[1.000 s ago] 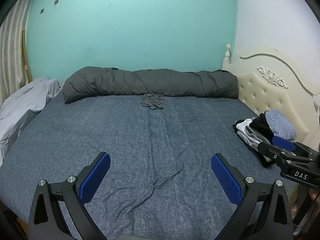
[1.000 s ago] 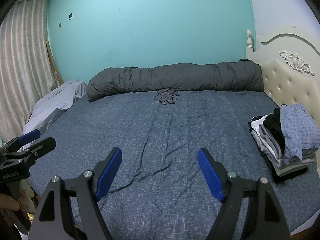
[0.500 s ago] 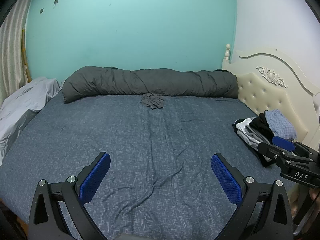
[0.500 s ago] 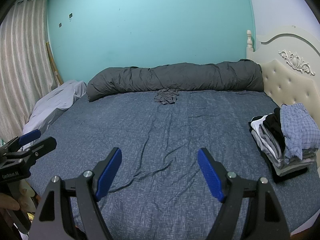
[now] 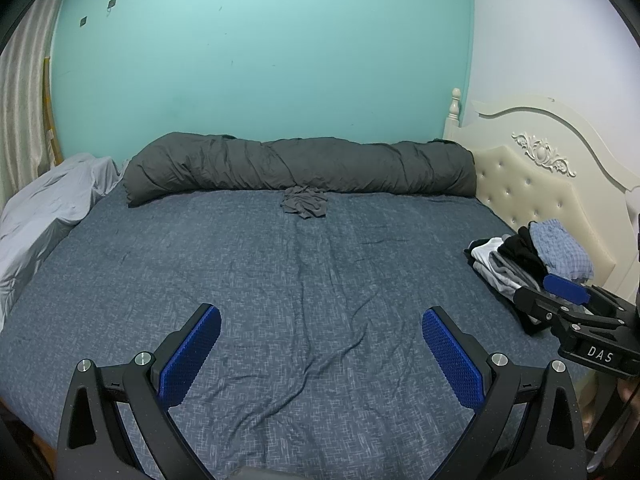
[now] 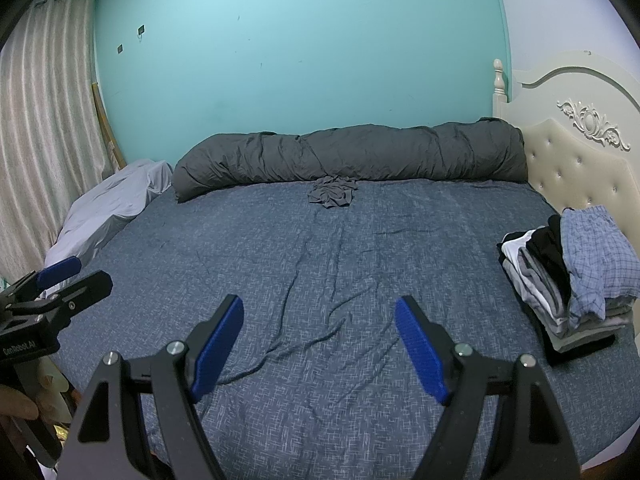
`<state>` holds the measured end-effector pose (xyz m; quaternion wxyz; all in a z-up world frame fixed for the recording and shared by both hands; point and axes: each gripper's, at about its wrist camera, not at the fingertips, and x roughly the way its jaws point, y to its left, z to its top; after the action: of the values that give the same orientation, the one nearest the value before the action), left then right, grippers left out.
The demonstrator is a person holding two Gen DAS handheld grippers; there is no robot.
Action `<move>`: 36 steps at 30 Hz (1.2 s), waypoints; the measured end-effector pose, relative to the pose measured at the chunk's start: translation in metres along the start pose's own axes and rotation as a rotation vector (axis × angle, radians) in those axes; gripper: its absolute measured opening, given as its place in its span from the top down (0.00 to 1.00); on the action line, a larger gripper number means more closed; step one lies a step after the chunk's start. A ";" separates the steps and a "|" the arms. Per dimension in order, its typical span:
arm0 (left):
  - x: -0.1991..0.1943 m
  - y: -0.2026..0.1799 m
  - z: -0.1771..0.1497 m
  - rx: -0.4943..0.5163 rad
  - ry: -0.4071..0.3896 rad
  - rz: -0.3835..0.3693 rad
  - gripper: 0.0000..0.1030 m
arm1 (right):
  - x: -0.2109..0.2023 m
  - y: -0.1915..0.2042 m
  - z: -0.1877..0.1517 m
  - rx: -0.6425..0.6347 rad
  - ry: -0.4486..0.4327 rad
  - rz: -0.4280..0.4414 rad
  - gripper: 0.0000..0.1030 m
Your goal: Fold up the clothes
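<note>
Left gripper [image 5: 320, 334] jaws spread wide, nothing between the blue pads, hanging over the near part of the bed; right gripper [image 6: 319, 322] same, jaws wide apart and empty, only wrinkled blue bedsheet [image 6: 340, 264] showing in the gap. Each gripper shows at the edge of the other's view, left one at far left of the right wrist view, right one at far right of the left wrist view, in front of the stack. Task thing: crumpled dark grey garment [image 6: 332, 193] lies at the far side of the mattress, roughly on the centre line, well apart from both grippers and touching or just in front of the rolled grey duvet [image 6: 352, 156]. It is bunched in a heap, slightly wider across the bed than deep; which end is which cannot be told. Open sheet between jaws and garment, only shallow creases in the way. Duvet roll runs across the bed's far edge along the teal wall [image 6: 300, 48], long axis left to right. Stack of folded clothes [image 6: 568, 276] sits at the right edge by the cream tufted headboard [image 6: 580, 168], blue checked piece on top, black, white and grey layers under it. Light grey bedding [image 6: 112, 208] bunched at far left, striped curtain [image 6: 44, 128] behind it.
</note>
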<state>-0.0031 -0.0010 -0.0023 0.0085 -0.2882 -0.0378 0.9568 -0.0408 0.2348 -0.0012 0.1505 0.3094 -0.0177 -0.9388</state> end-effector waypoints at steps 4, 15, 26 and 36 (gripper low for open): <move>0.001 -0.001 0.000 0.000 0.000 0.002 0.00 | 0.000 0.000 0.000 -0.001 -0.001 -0.001 0.23; 0.003 -0.002 0.000 0.002 -0.001 0.001 0.00 | 0.000 0.000 -0.001 0.000 -0.002 -0.003 0.23; 0.004 -0.002 0.001 0.002 0.001 0.002 0.00 | 0.002 -0.003 -0.001 0.003 -0.001 -0.006 0.23; 0.010 -0.002 0.000 0.000 0.003 0.002 0.00 | 0.007 -0.005 0.001 0.000 0.004 -0.010 0.23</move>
<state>-0.0120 0.0018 -0.0074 0.0076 -0.2895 -0.0376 0.9564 -0.0484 0.2371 -0.0047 0.1459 0.3115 -0.0158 -0.9389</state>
